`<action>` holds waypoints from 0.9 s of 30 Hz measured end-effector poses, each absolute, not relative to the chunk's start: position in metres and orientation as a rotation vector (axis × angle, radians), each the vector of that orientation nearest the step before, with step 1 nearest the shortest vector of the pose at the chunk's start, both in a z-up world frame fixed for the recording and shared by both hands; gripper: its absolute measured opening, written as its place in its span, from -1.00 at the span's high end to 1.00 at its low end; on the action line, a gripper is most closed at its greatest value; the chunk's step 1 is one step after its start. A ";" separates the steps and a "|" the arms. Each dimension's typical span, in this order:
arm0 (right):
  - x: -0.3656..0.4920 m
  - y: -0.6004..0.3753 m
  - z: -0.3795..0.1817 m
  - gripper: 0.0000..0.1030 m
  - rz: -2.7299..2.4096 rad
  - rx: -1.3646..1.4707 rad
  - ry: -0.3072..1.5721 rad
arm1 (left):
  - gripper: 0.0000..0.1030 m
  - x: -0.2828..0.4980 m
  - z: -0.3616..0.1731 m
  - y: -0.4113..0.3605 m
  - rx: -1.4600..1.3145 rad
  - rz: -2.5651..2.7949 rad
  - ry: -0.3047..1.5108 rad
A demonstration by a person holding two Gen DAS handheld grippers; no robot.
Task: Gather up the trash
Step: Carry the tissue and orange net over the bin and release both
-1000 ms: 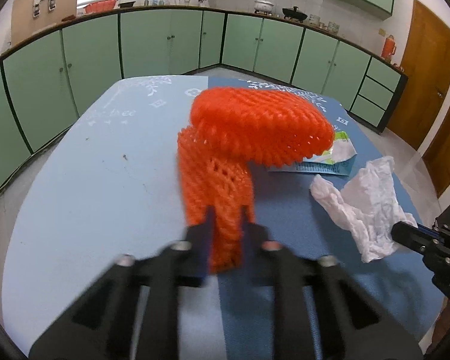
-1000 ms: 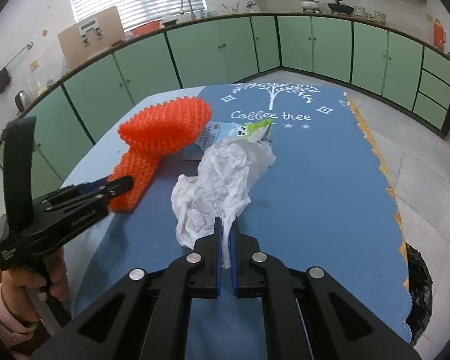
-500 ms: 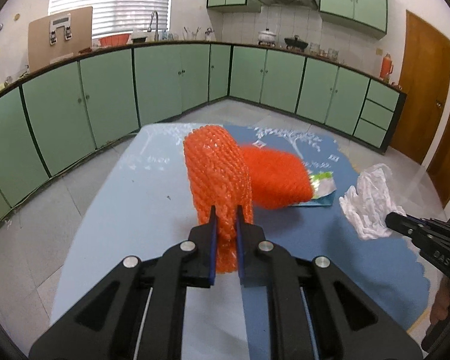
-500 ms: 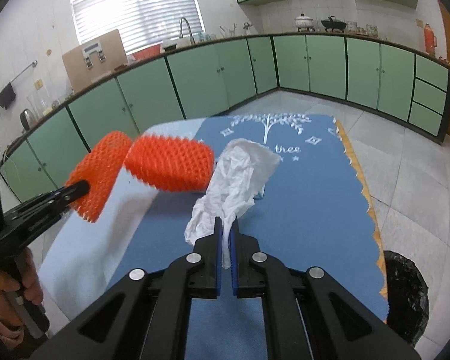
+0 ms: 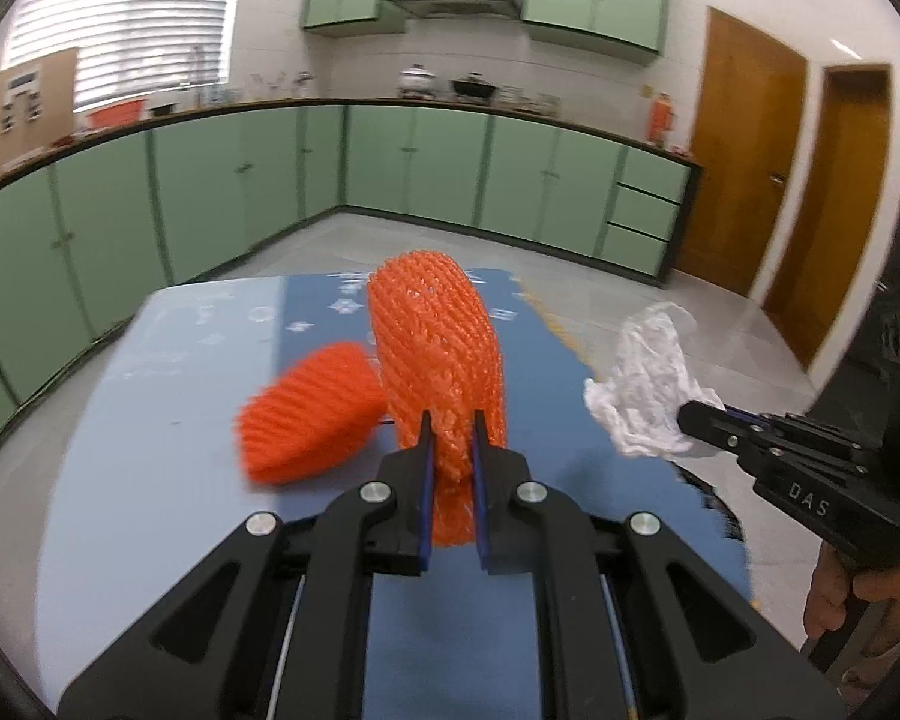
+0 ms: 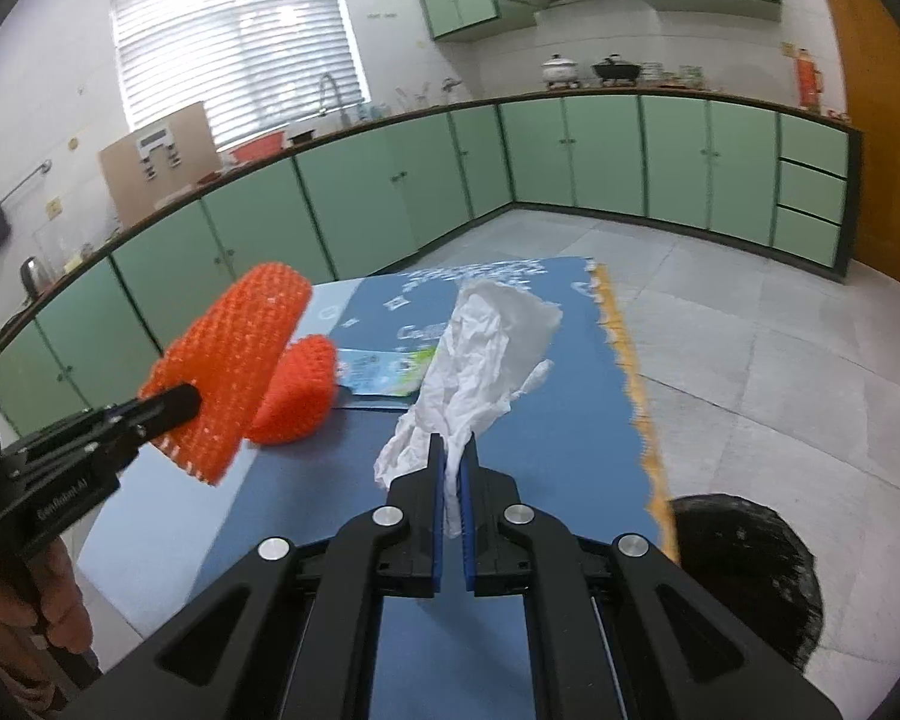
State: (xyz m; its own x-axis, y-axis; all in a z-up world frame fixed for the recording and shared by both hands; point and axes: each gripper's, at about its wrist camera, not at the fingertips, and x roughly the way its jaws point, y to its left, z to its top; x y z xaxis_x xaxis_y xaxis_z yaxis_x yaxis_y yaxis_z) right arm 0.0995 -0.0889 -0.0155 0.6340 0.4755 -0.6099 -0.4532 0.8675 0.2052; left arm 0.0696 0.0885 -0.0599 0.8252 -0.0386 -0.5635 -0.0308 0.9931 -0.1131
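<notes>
Above the blue patterned table mat (image 6: 546,420), the left gripper (image 5: 450,444) is angling downward, its fingers pinching a folded orange foam mesh sleeve (image 5: 438,354) clear of the surface. Beside it, the right gripper (image 6: 450,462) is tilting likewise, fingers clamping a crumpled white tissue (image 6: 480,354) aloft.

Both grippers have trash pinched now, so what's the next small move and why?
Probably swing the right gripper with its white crumpled paper over the black trash bag beside the table edge. The left gripper already has the orange foam net off the table.
</notes>
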 end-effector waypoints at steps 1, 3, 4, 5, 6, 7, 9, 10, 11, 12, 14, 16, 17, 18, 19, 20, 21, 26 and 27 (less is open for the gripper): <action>0.099 -0.098 -0.014 0.91 0.512 0.040 0.704 | 0.82 0.073 -0.061 0.080 -0.112 -0.026 0.601; 0.098 -0.112 -0.013 0.91 0.479 0.051 0.700 | 0.82 0.080 -0.065 0.062 -0.102 -0.072 0.602; 0.097 -0.121 -0.012 0.91 0.460 0.058 0.698 | 0.82 0.083 -0.066 0.053 -0.099 -0.094 0.604; 0.097 -0.131 -0.012 0.91 0.437 0.067 0.695 | 0.82 0.088 -0.067 0.042 -0.094 -0.121 0.605; 0.096 -0.142 -0.011 0.91 0.413 0.075 0.693 | 0.82 0.091 -0.069 0.035 -0.090 -0.137 0.604; 0.096 -0.150 -0.011 0.91 0.397 0.080 0.691 | 0.82 0.095 -0.070 0.025 -0.082 -0.158 0.603; 0.095 -0.171 -0.011 0.91 0.349 0.092 0.686 | 0.82 0.100 -0.072 0.008 -0.068 -0.191 0.601; 0.094 -0.181 -0.010 0.91 0.326 0.099 0.684 | 0.82 0.103 -0.073 -0.001 -0.061 -0.211 0.601; 0.094 -0.188 -0.010 0.91 0.310 0.103 0.683 | 0.82 0.107 -0.075 -0.011 -0.053 -0.229 0.601; 0.093 -0.195 -0.011 0.91 0.292 0.108 0.682 | 0.82 0.110 -0.077 -0.018 -0.048 -0.241 0.601; 0.092 -0.214 -0.012 0.91 0.251 0.117 0.681 | 0.82 0.116 -0.079 -0.032 -0.038 -0.266 0.604; 0.091 -0.226 -0.014 0.91 0.224 0.120 0.683 | 0.82 0.124 -0.083 -0.048 -0.025 -0.293 0.608; 0.090 -0.233 -0.016 0.91 0.205 0.122 0.687 | 0.82 0.127 -0.086 -0.056 -0.020 -0.307 0.610; 0.090 -0.240 -0.018 0.91 0.189 0.124 0.693 | 0.82 0.133 -0.086 -0.062 -0.018 -0.317 0.612; 0.089 -0.247 -0.021 0.91 0.173 0.128 0.700 | 0.82 0.136 -0.088 -0.069 -0.015 -0.329 0.613; 0.088 -0.252 -0.024 0.91 0.162 0.132 0.706 | 0.82 0.139 -0.092 -0.078 -0.013 -0.344 0.613; 0.088 -0.257 -0.028 0.91 0.149 0.135 0.713 | 0.82 0.142 -0.094 -0.086 -0.012 -0.356 0.616; 0.089 -0.280 -0.048 0.91 0.090 0.143 0.757 | 0.82 0.156 -0.113 -0.119 -0.009 -0.419 0.642; 0.090 -0.284 -0.052 0.91 0.079 0.148 0.768 | 0.82 0.158 -0.116 -0.125 -0.006 -0.428 0.648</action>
